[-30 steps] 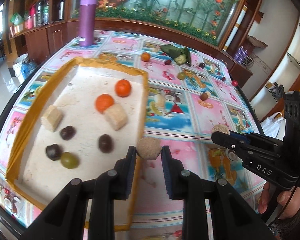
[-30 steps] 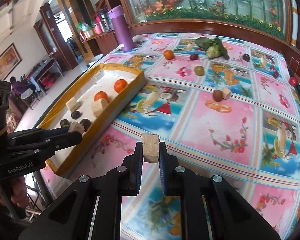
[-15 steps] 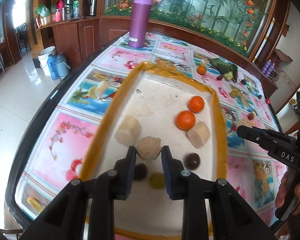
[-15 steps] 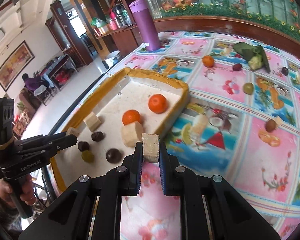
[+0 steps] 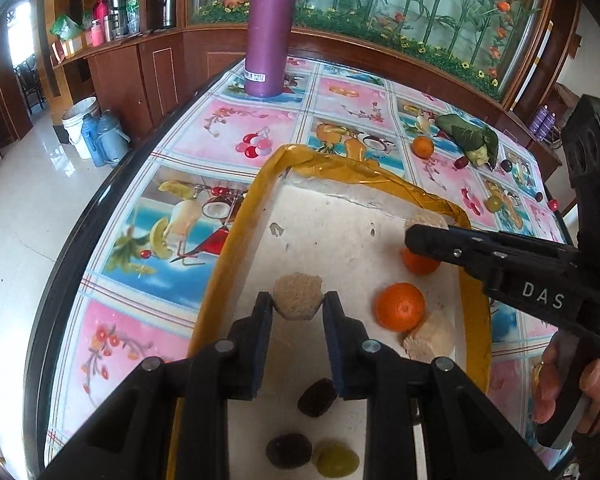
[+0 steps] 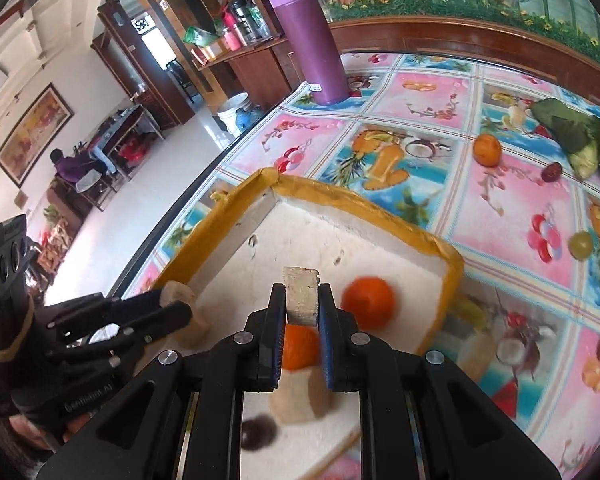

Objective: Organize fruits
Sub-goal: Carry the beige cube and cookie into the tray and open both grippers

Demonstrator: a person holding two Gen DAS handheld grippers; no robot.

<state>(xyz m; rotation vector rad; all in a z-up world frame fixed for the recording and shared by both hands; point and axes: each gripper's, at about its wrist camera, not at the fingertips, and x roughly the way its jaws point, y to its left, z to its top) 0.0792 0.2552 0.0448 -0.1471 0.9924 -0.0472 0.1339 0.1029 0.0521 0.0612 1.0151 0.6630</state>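
You hold a tan, crumbly hexagonal block [image 5: 298, 297] pinched in your left claw [image 5: 297, 312], above the white foam tray with a yellow taped rim [image 5: 236, 240]. Your right claw [image 6: 302, 312] clamps a beige rectangular block [image 6: 301, 295] upright over the same tray. On the tray floor lie two orange tangerines [image 5: 400, 306], a pale cut chunk [image 5: 430, 340], two dark round fruits [image 5: 317, 397] and a green grape [image 5: 336, 459]. Out on the surface, another tangerine [image 5: 423, 147] sits near a green leaf-wrapped bundle [image 5: 470, 140].
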